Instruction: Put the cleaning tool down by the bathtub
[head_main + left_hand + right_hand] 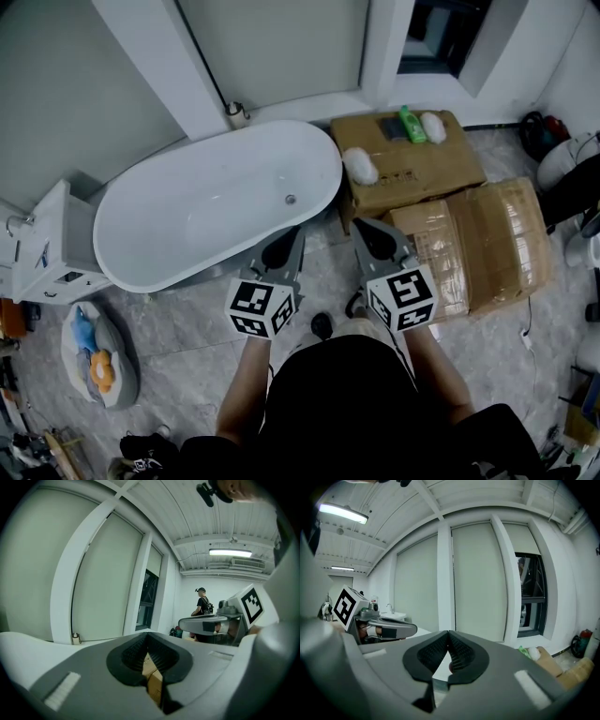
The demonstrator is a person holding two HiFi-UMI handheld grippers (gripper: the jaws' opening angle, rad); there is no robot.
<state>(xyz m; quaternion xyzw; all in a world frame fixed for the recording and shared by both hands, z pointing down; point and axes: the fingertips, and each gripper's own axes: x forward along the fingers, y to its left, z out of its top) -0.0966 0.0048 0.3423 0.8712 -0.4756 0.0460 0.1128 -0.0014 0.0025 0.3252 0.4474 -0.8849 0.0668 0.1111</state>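
A white bathtub (216,202) stands on the grey tiled floor below the window wall. Just right of it a cardboard box (422,173) carries a green bottle (411,124) and two white fluffy cleaning pads (360,166) (433,127). My left gripper (281,246) hovers at the tub's near right rim, jaws shut and empty. My right gripper (375,234) hangs beside it, over the gap between tub and boxes, also shut with nothing in it. In the left gripper view the fingertips (147,634) meet. In the right gripper view the pads (448,633) touch, and the bottle (521,650) shows at right.
A larger taped cardboard box (487,244) lies at the right. A white cabinet with a sink (47,248) stands left of the tub, and a bag of toys (98,352) lies on the floor. A small black object (322,325) sits near my feet. A person (202,603) stands far off.
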